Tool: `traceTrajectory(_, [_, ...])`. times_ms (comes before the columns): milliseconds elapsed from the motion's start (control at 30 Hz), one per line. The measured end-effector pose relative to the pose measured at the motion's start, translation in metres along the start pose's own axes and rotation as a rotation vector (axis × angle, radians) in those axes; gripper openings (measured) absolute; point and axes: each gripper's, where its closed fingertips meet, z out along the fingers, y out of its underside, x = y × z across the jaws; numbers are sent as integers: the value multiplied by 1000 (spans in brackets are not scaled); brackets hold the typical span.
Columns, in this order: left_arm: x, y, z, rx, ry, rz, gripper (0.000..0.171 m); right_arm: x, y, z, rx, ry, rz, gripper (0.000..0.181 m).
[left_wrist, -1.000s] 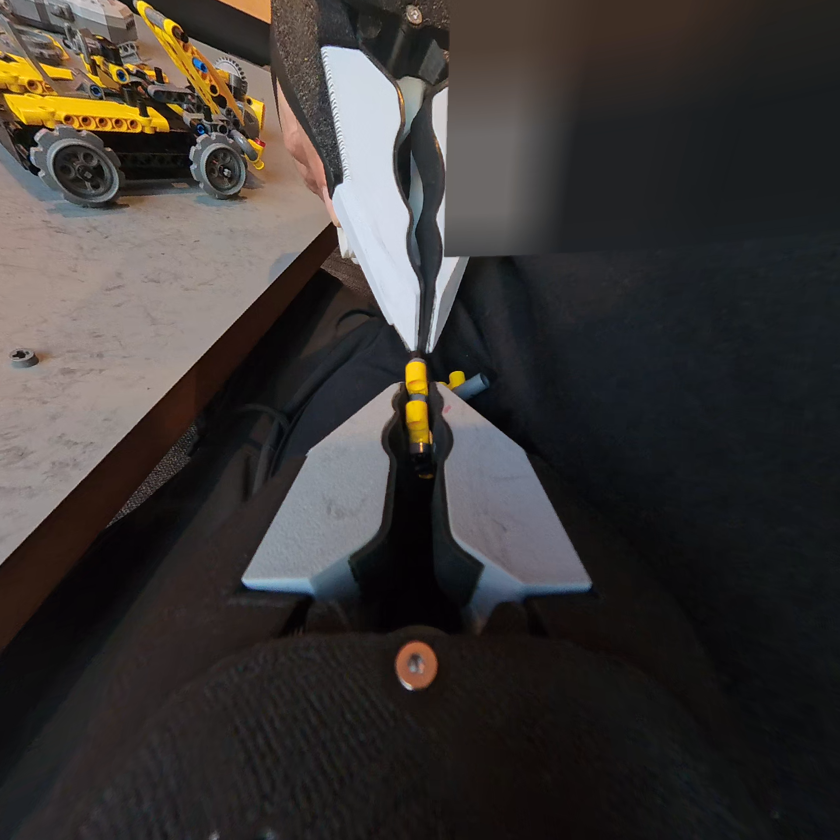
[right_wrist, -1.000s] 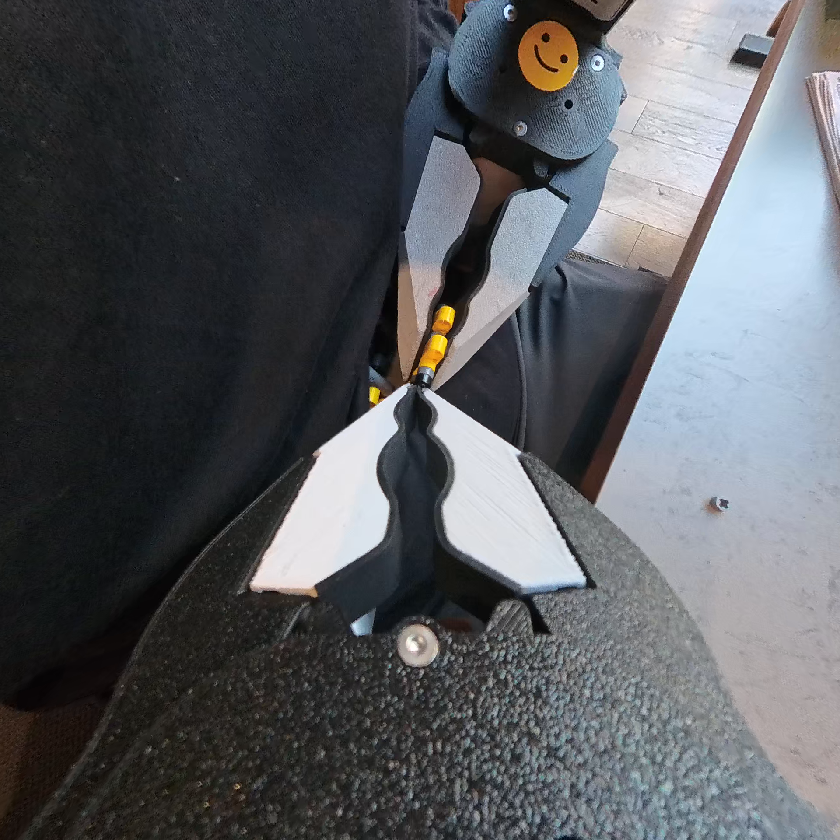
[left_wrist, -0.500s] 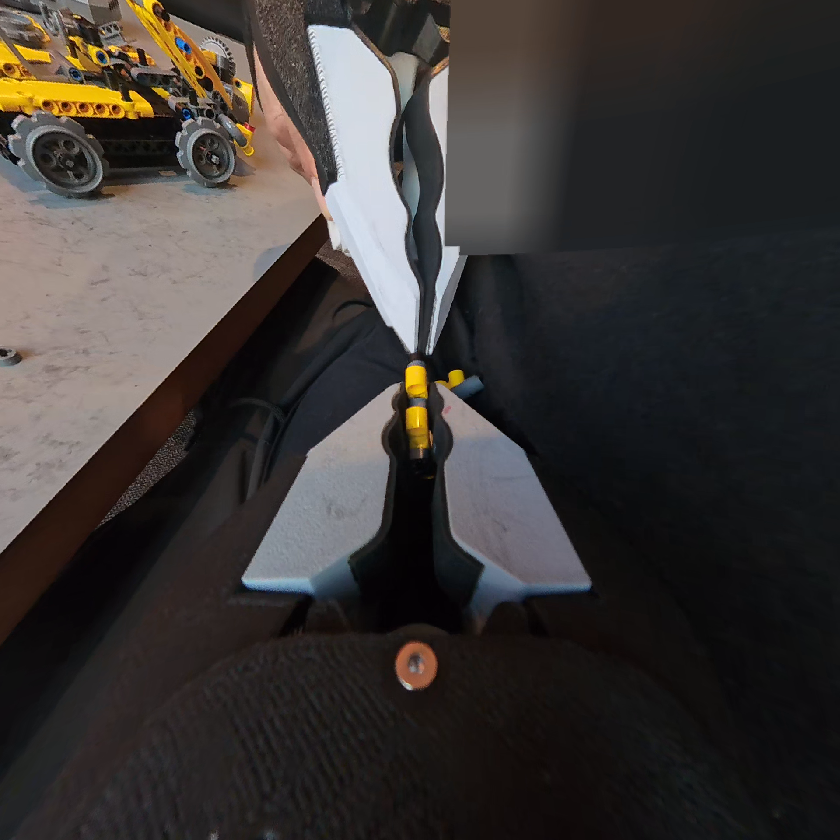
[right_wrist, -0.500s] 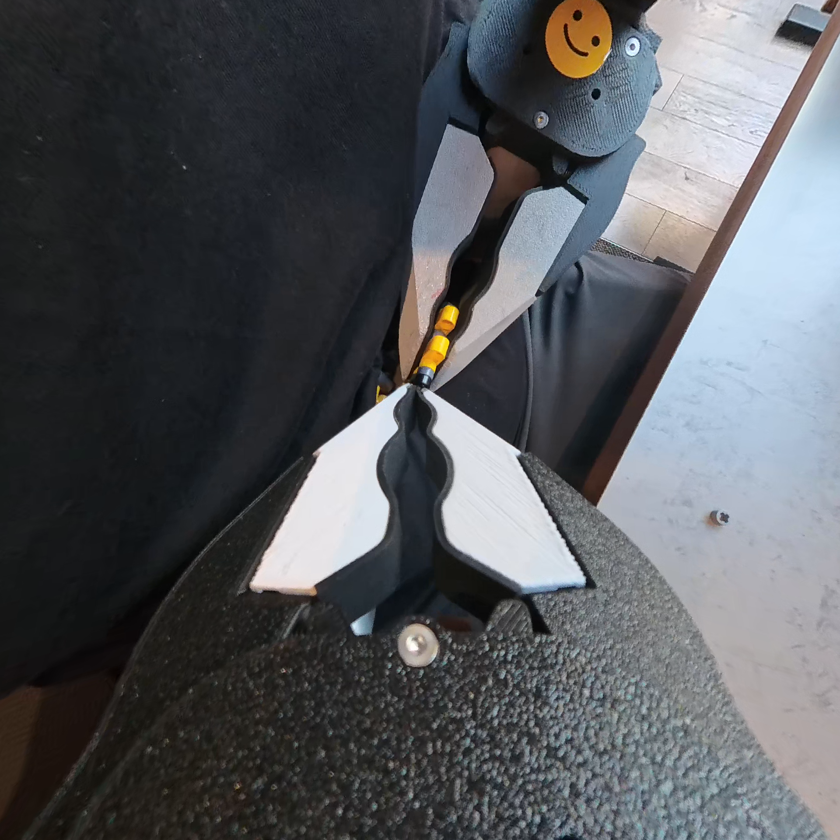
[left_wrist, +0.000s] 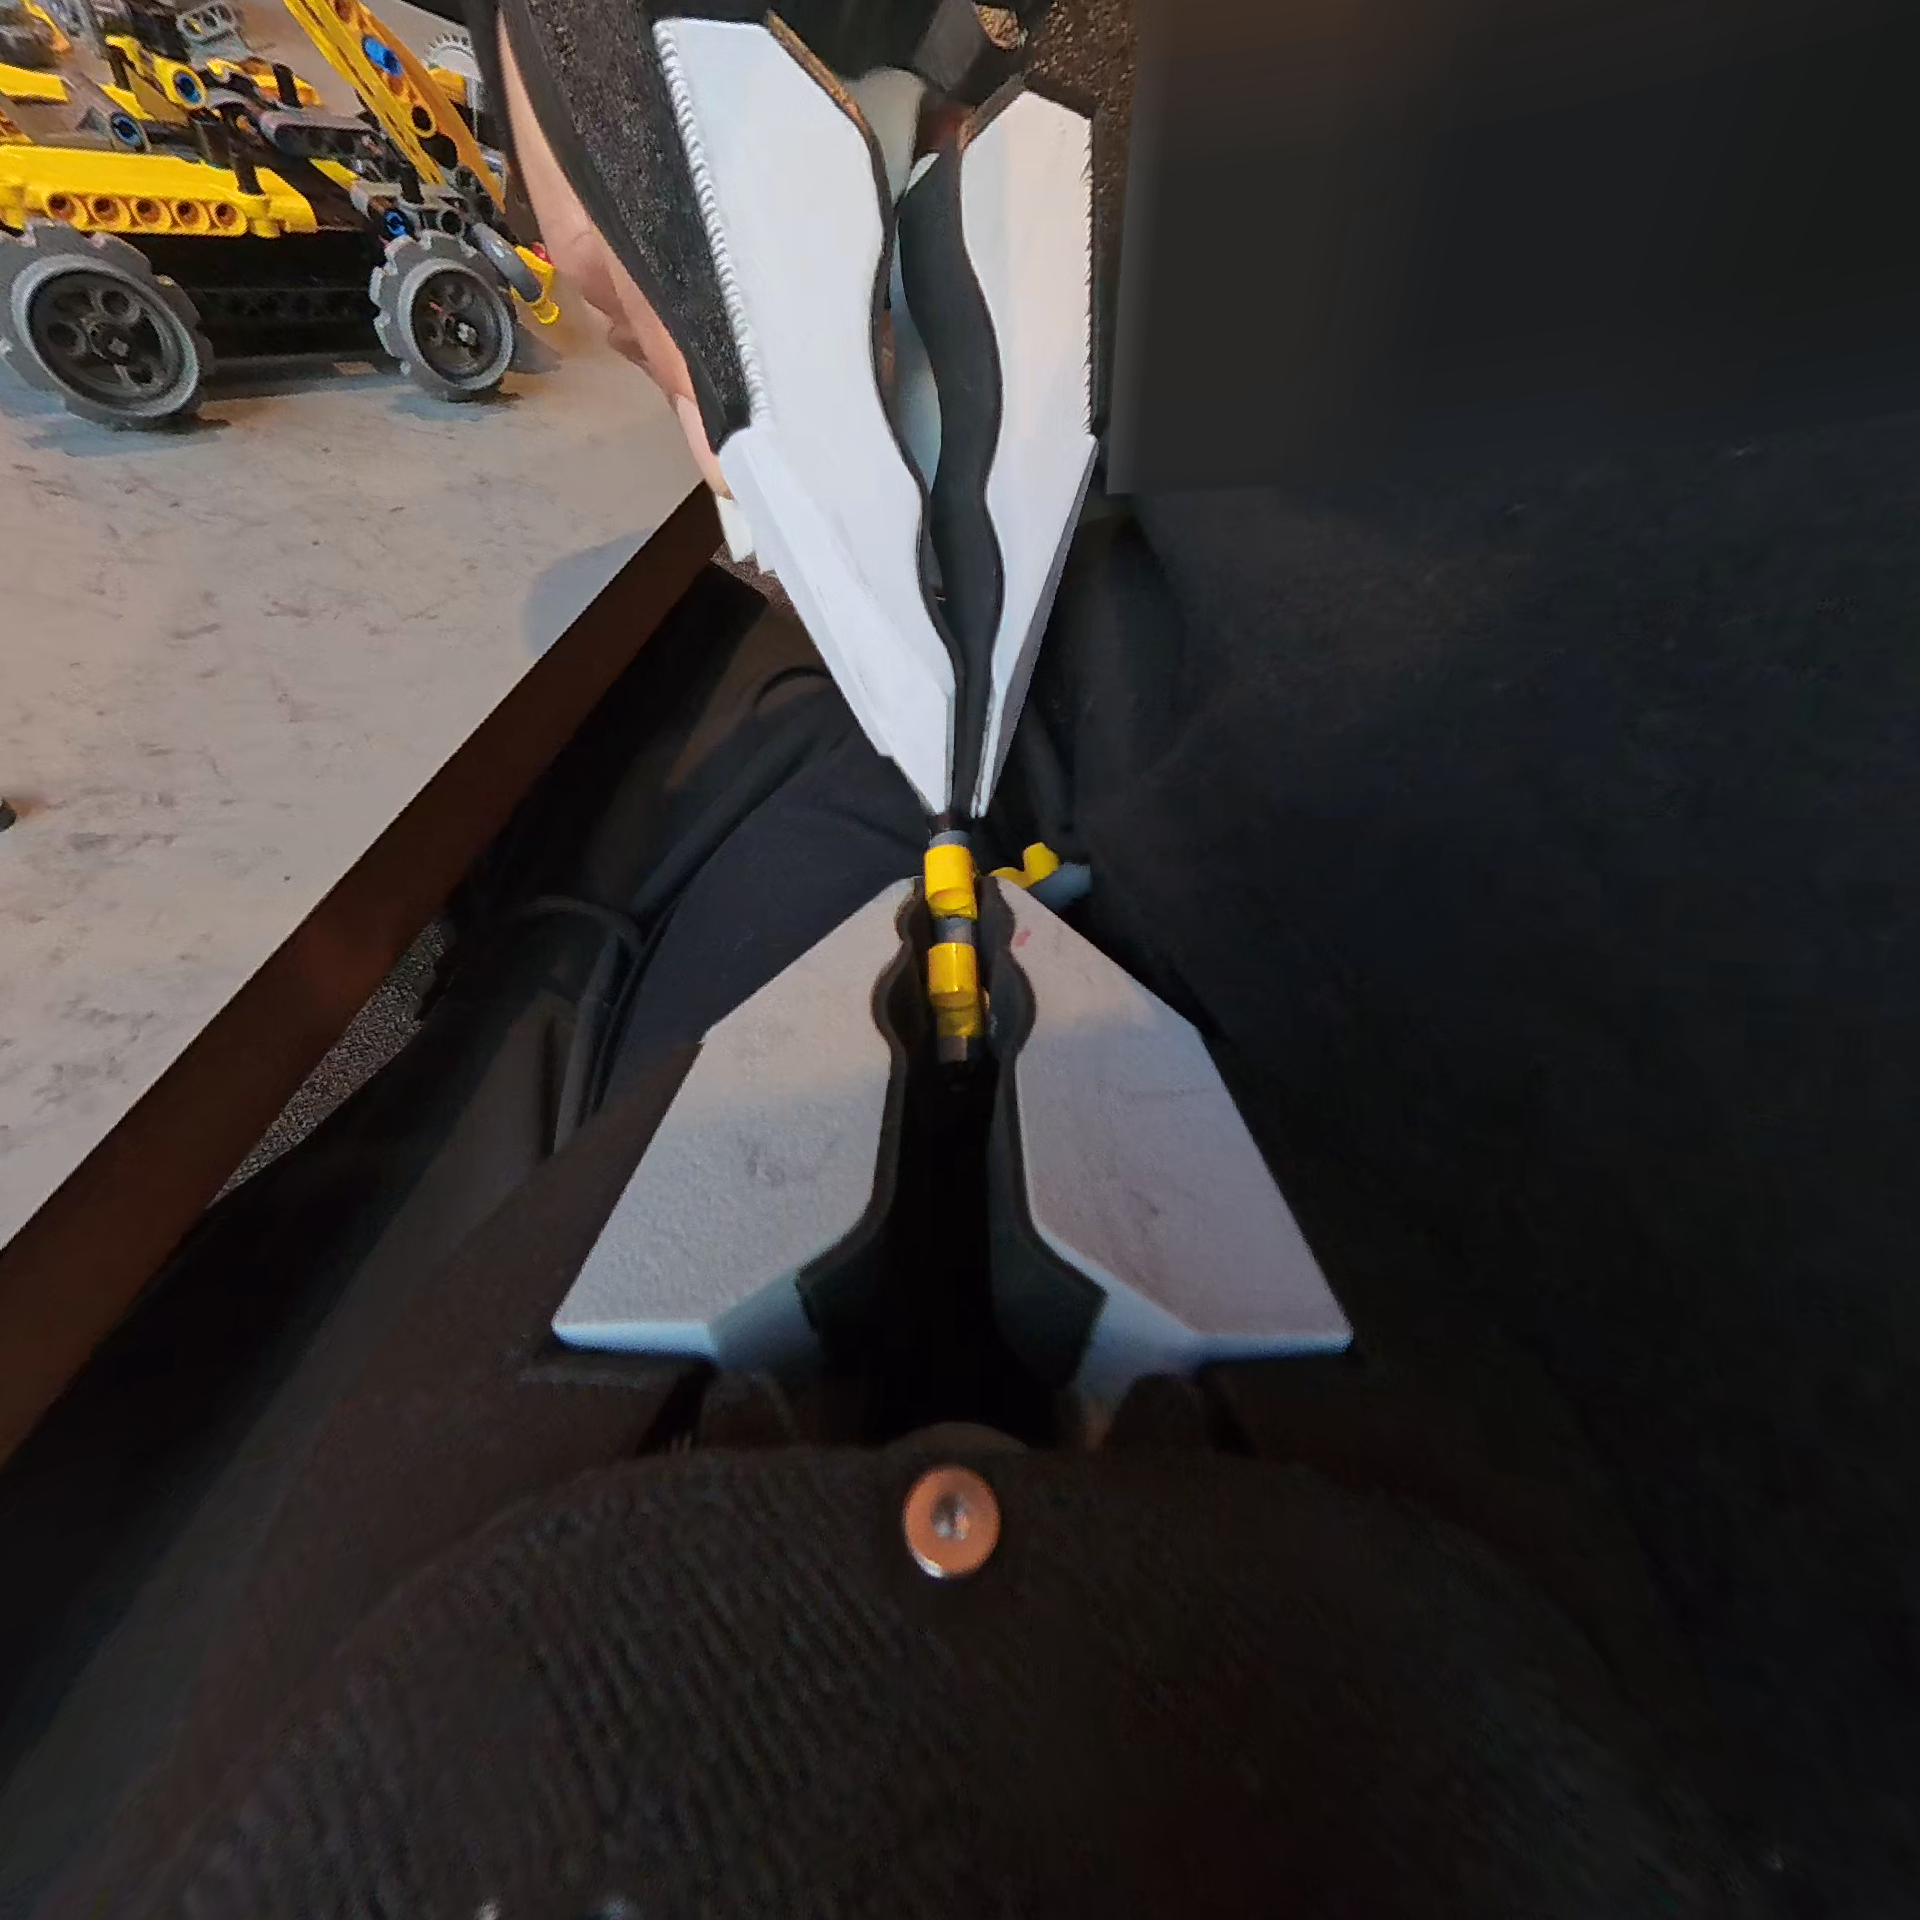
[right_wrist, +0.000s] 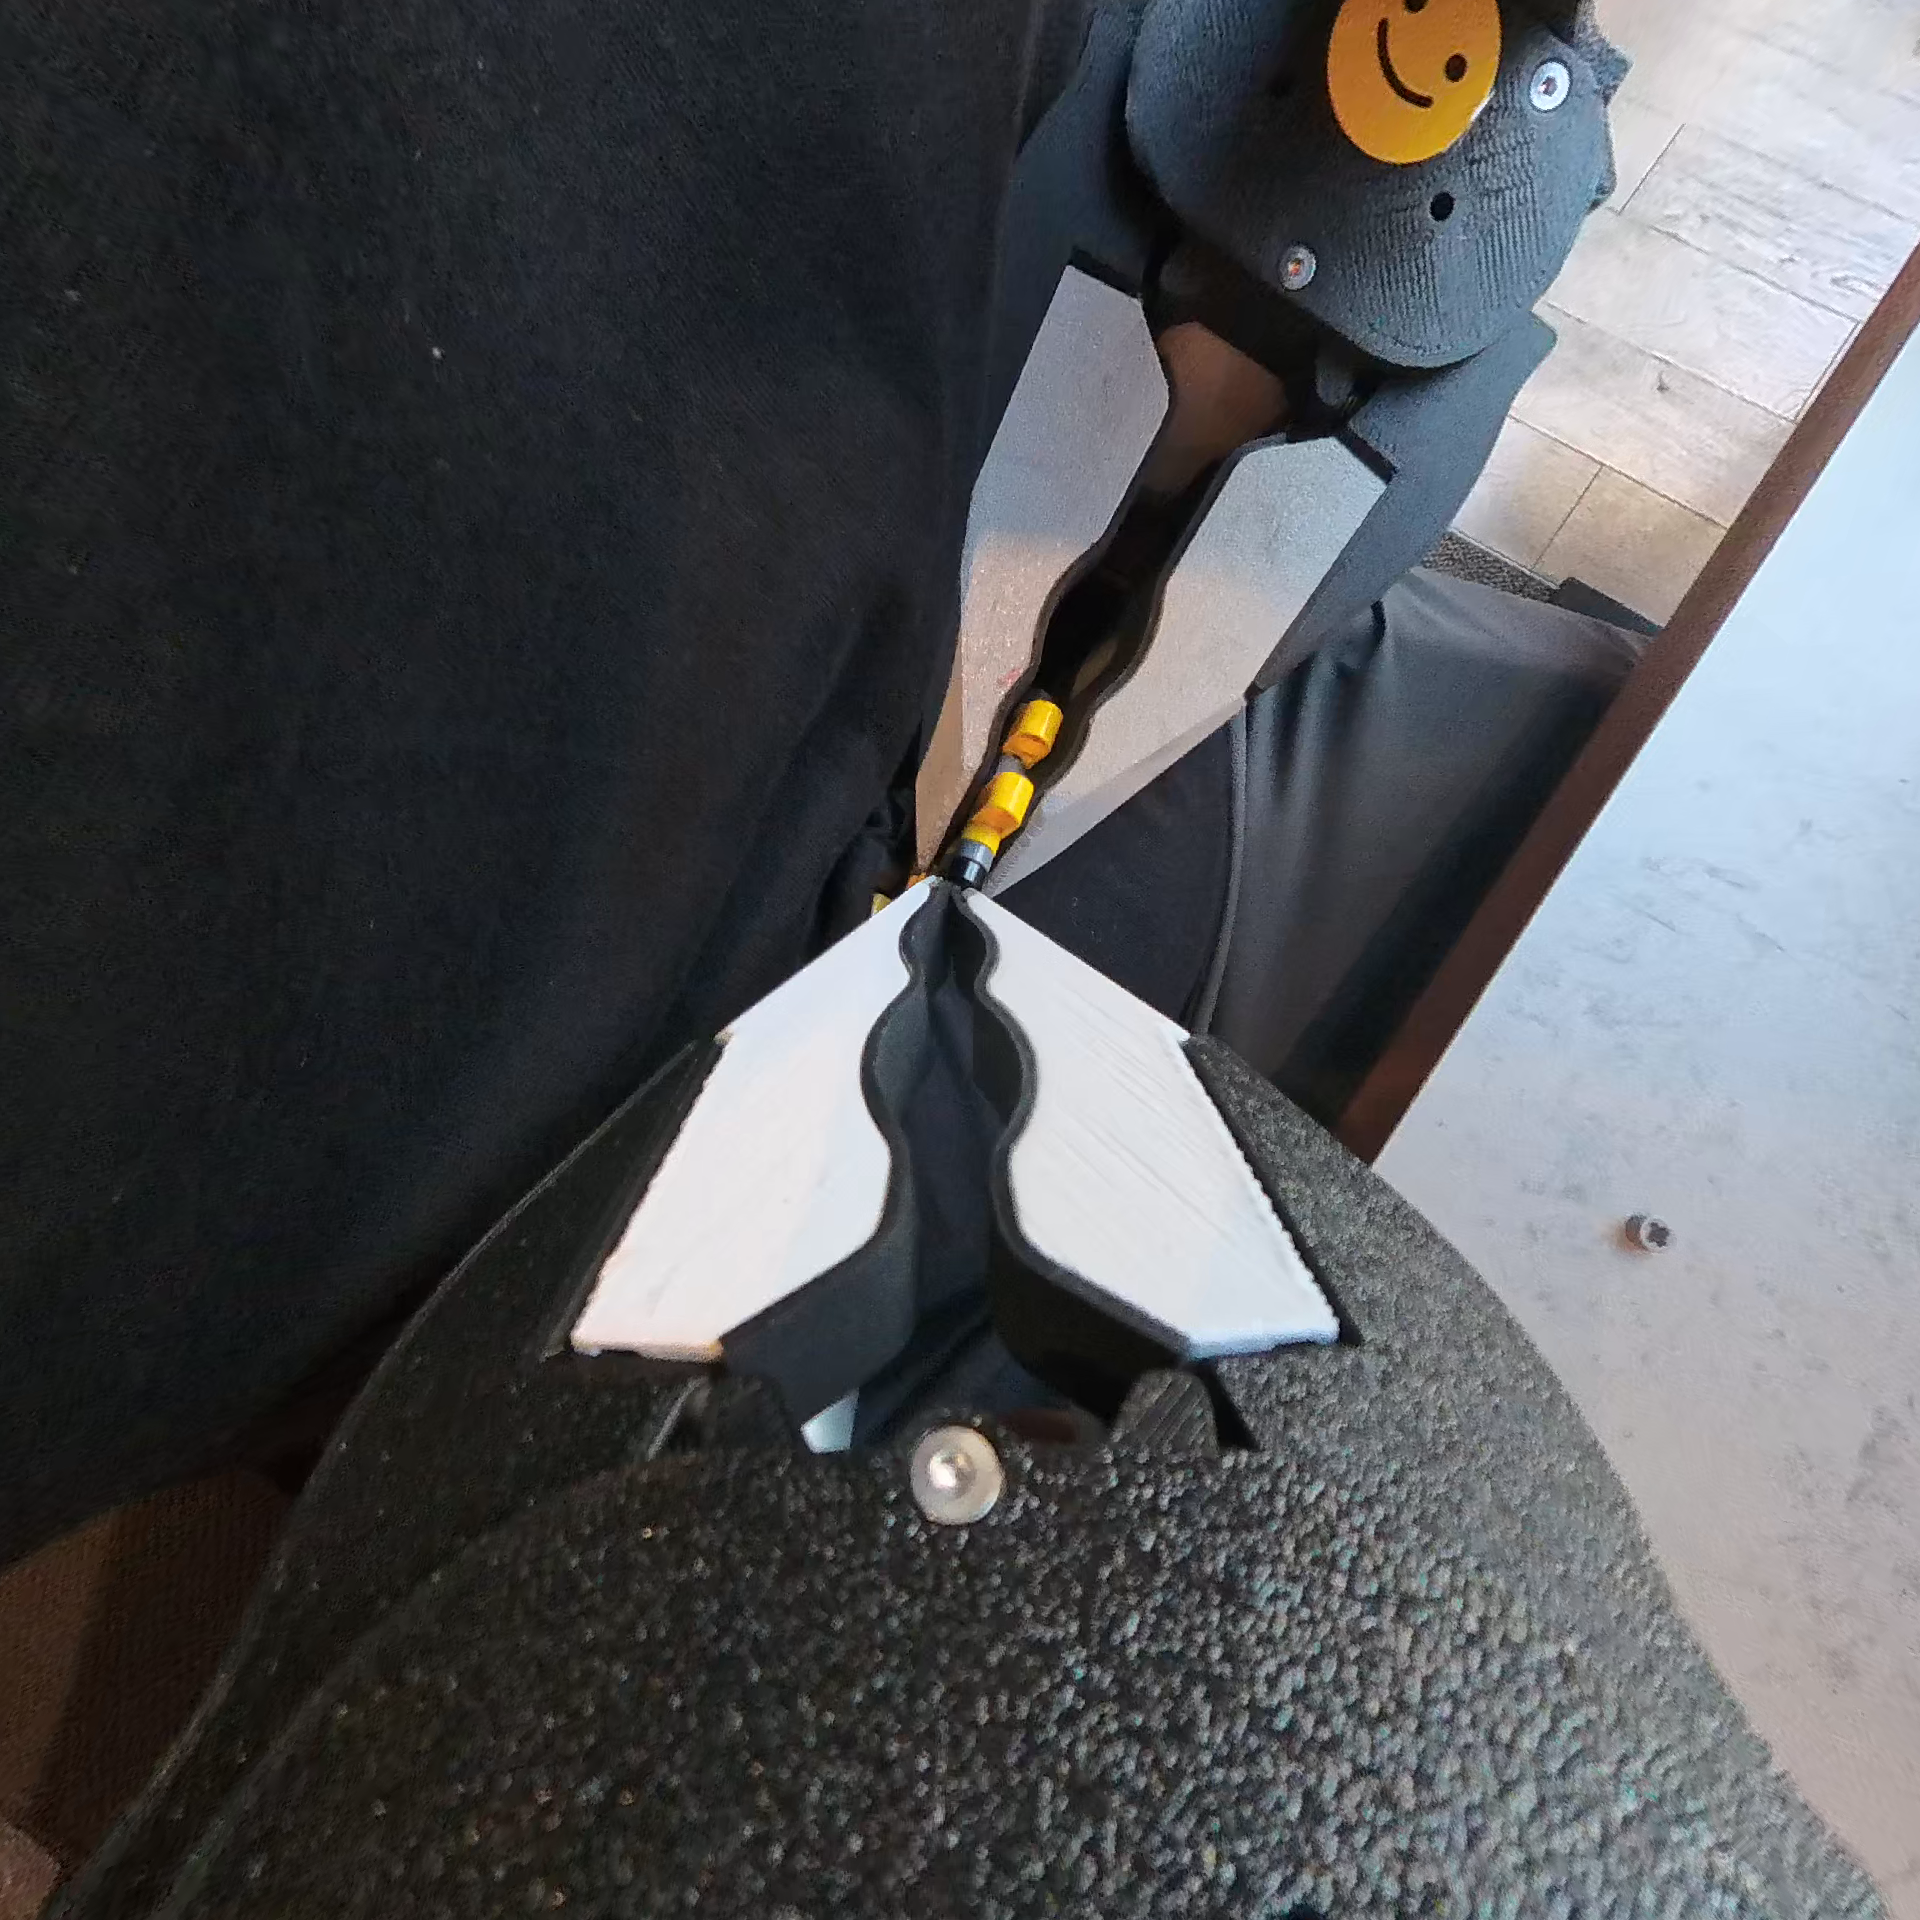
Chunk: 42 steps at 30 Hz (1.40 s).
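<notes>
Both stay put: left gripper (left_wrist: 954, 935) clamps yellow-sleeved axle (left_wrist: 952, 951), right gripper (right_wrist: 951, 896) pinches its tip.

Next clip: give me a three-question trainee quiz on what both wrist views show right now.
1. True or false: the left gripper is shut on the thin rod with yellow sleeves.
2. Multiple choice: where do the right gripper's tips sit? A) on the grey tabletop; B) at the dark end of the rod, tip to tip with the left gripper; C) on the yellow brick-built vehicle.
3. Fill in: the small lone grey piece lies on the ____.

Key: 1 true. 2 B; both grippers meet off the table edge, in front of the person's dark clothing. 3 tabletop.
</notes>
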Motion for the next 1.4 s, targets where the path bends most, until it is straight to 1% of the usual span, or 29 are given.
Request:
traceTrajectory(367, [-2,2,0,-10,-2,-11,5,2,1,3,-4,-12,7,0])
traceTrajectory(733, [0,5,3,-26,7,-6,5,-1,2,6,-20,-77,-36,0])
traceTrajectory(967, [0,4,3,-26,2,0,5,0,2,6,-30,-85,-51,0])
traceTrajectory(1067, [-1,2,2,-15,-8,13,5,1,1,4,-13,-76,-37,0])
traceTrajectory(1133, [-5,-7,-3,50,-43,23,6,8,-4,-4,40,-34,11,0])
traceTrajectory(1200, [-8,-21,-9,124,-83,54,6,11,-11,-16,143,-16,106,0])
traceTrajectory(1233, [-8,-24,-9,129,-103,89,6,12,-12,-20,170,-3,142,1])
traceTrajectory(1267, [-9,-26,-10,129,-119,111,6,17,-11,-24,182,37,168,10])
traceTrajectory(1300, [-11,-26,-11,132,-126,114,6,23,-9,-29,194,84,186,13])
traceTrajectory(1400, [-14,-27,-13,137,-141,114,6,29,-15,-45,293,165,218,15])
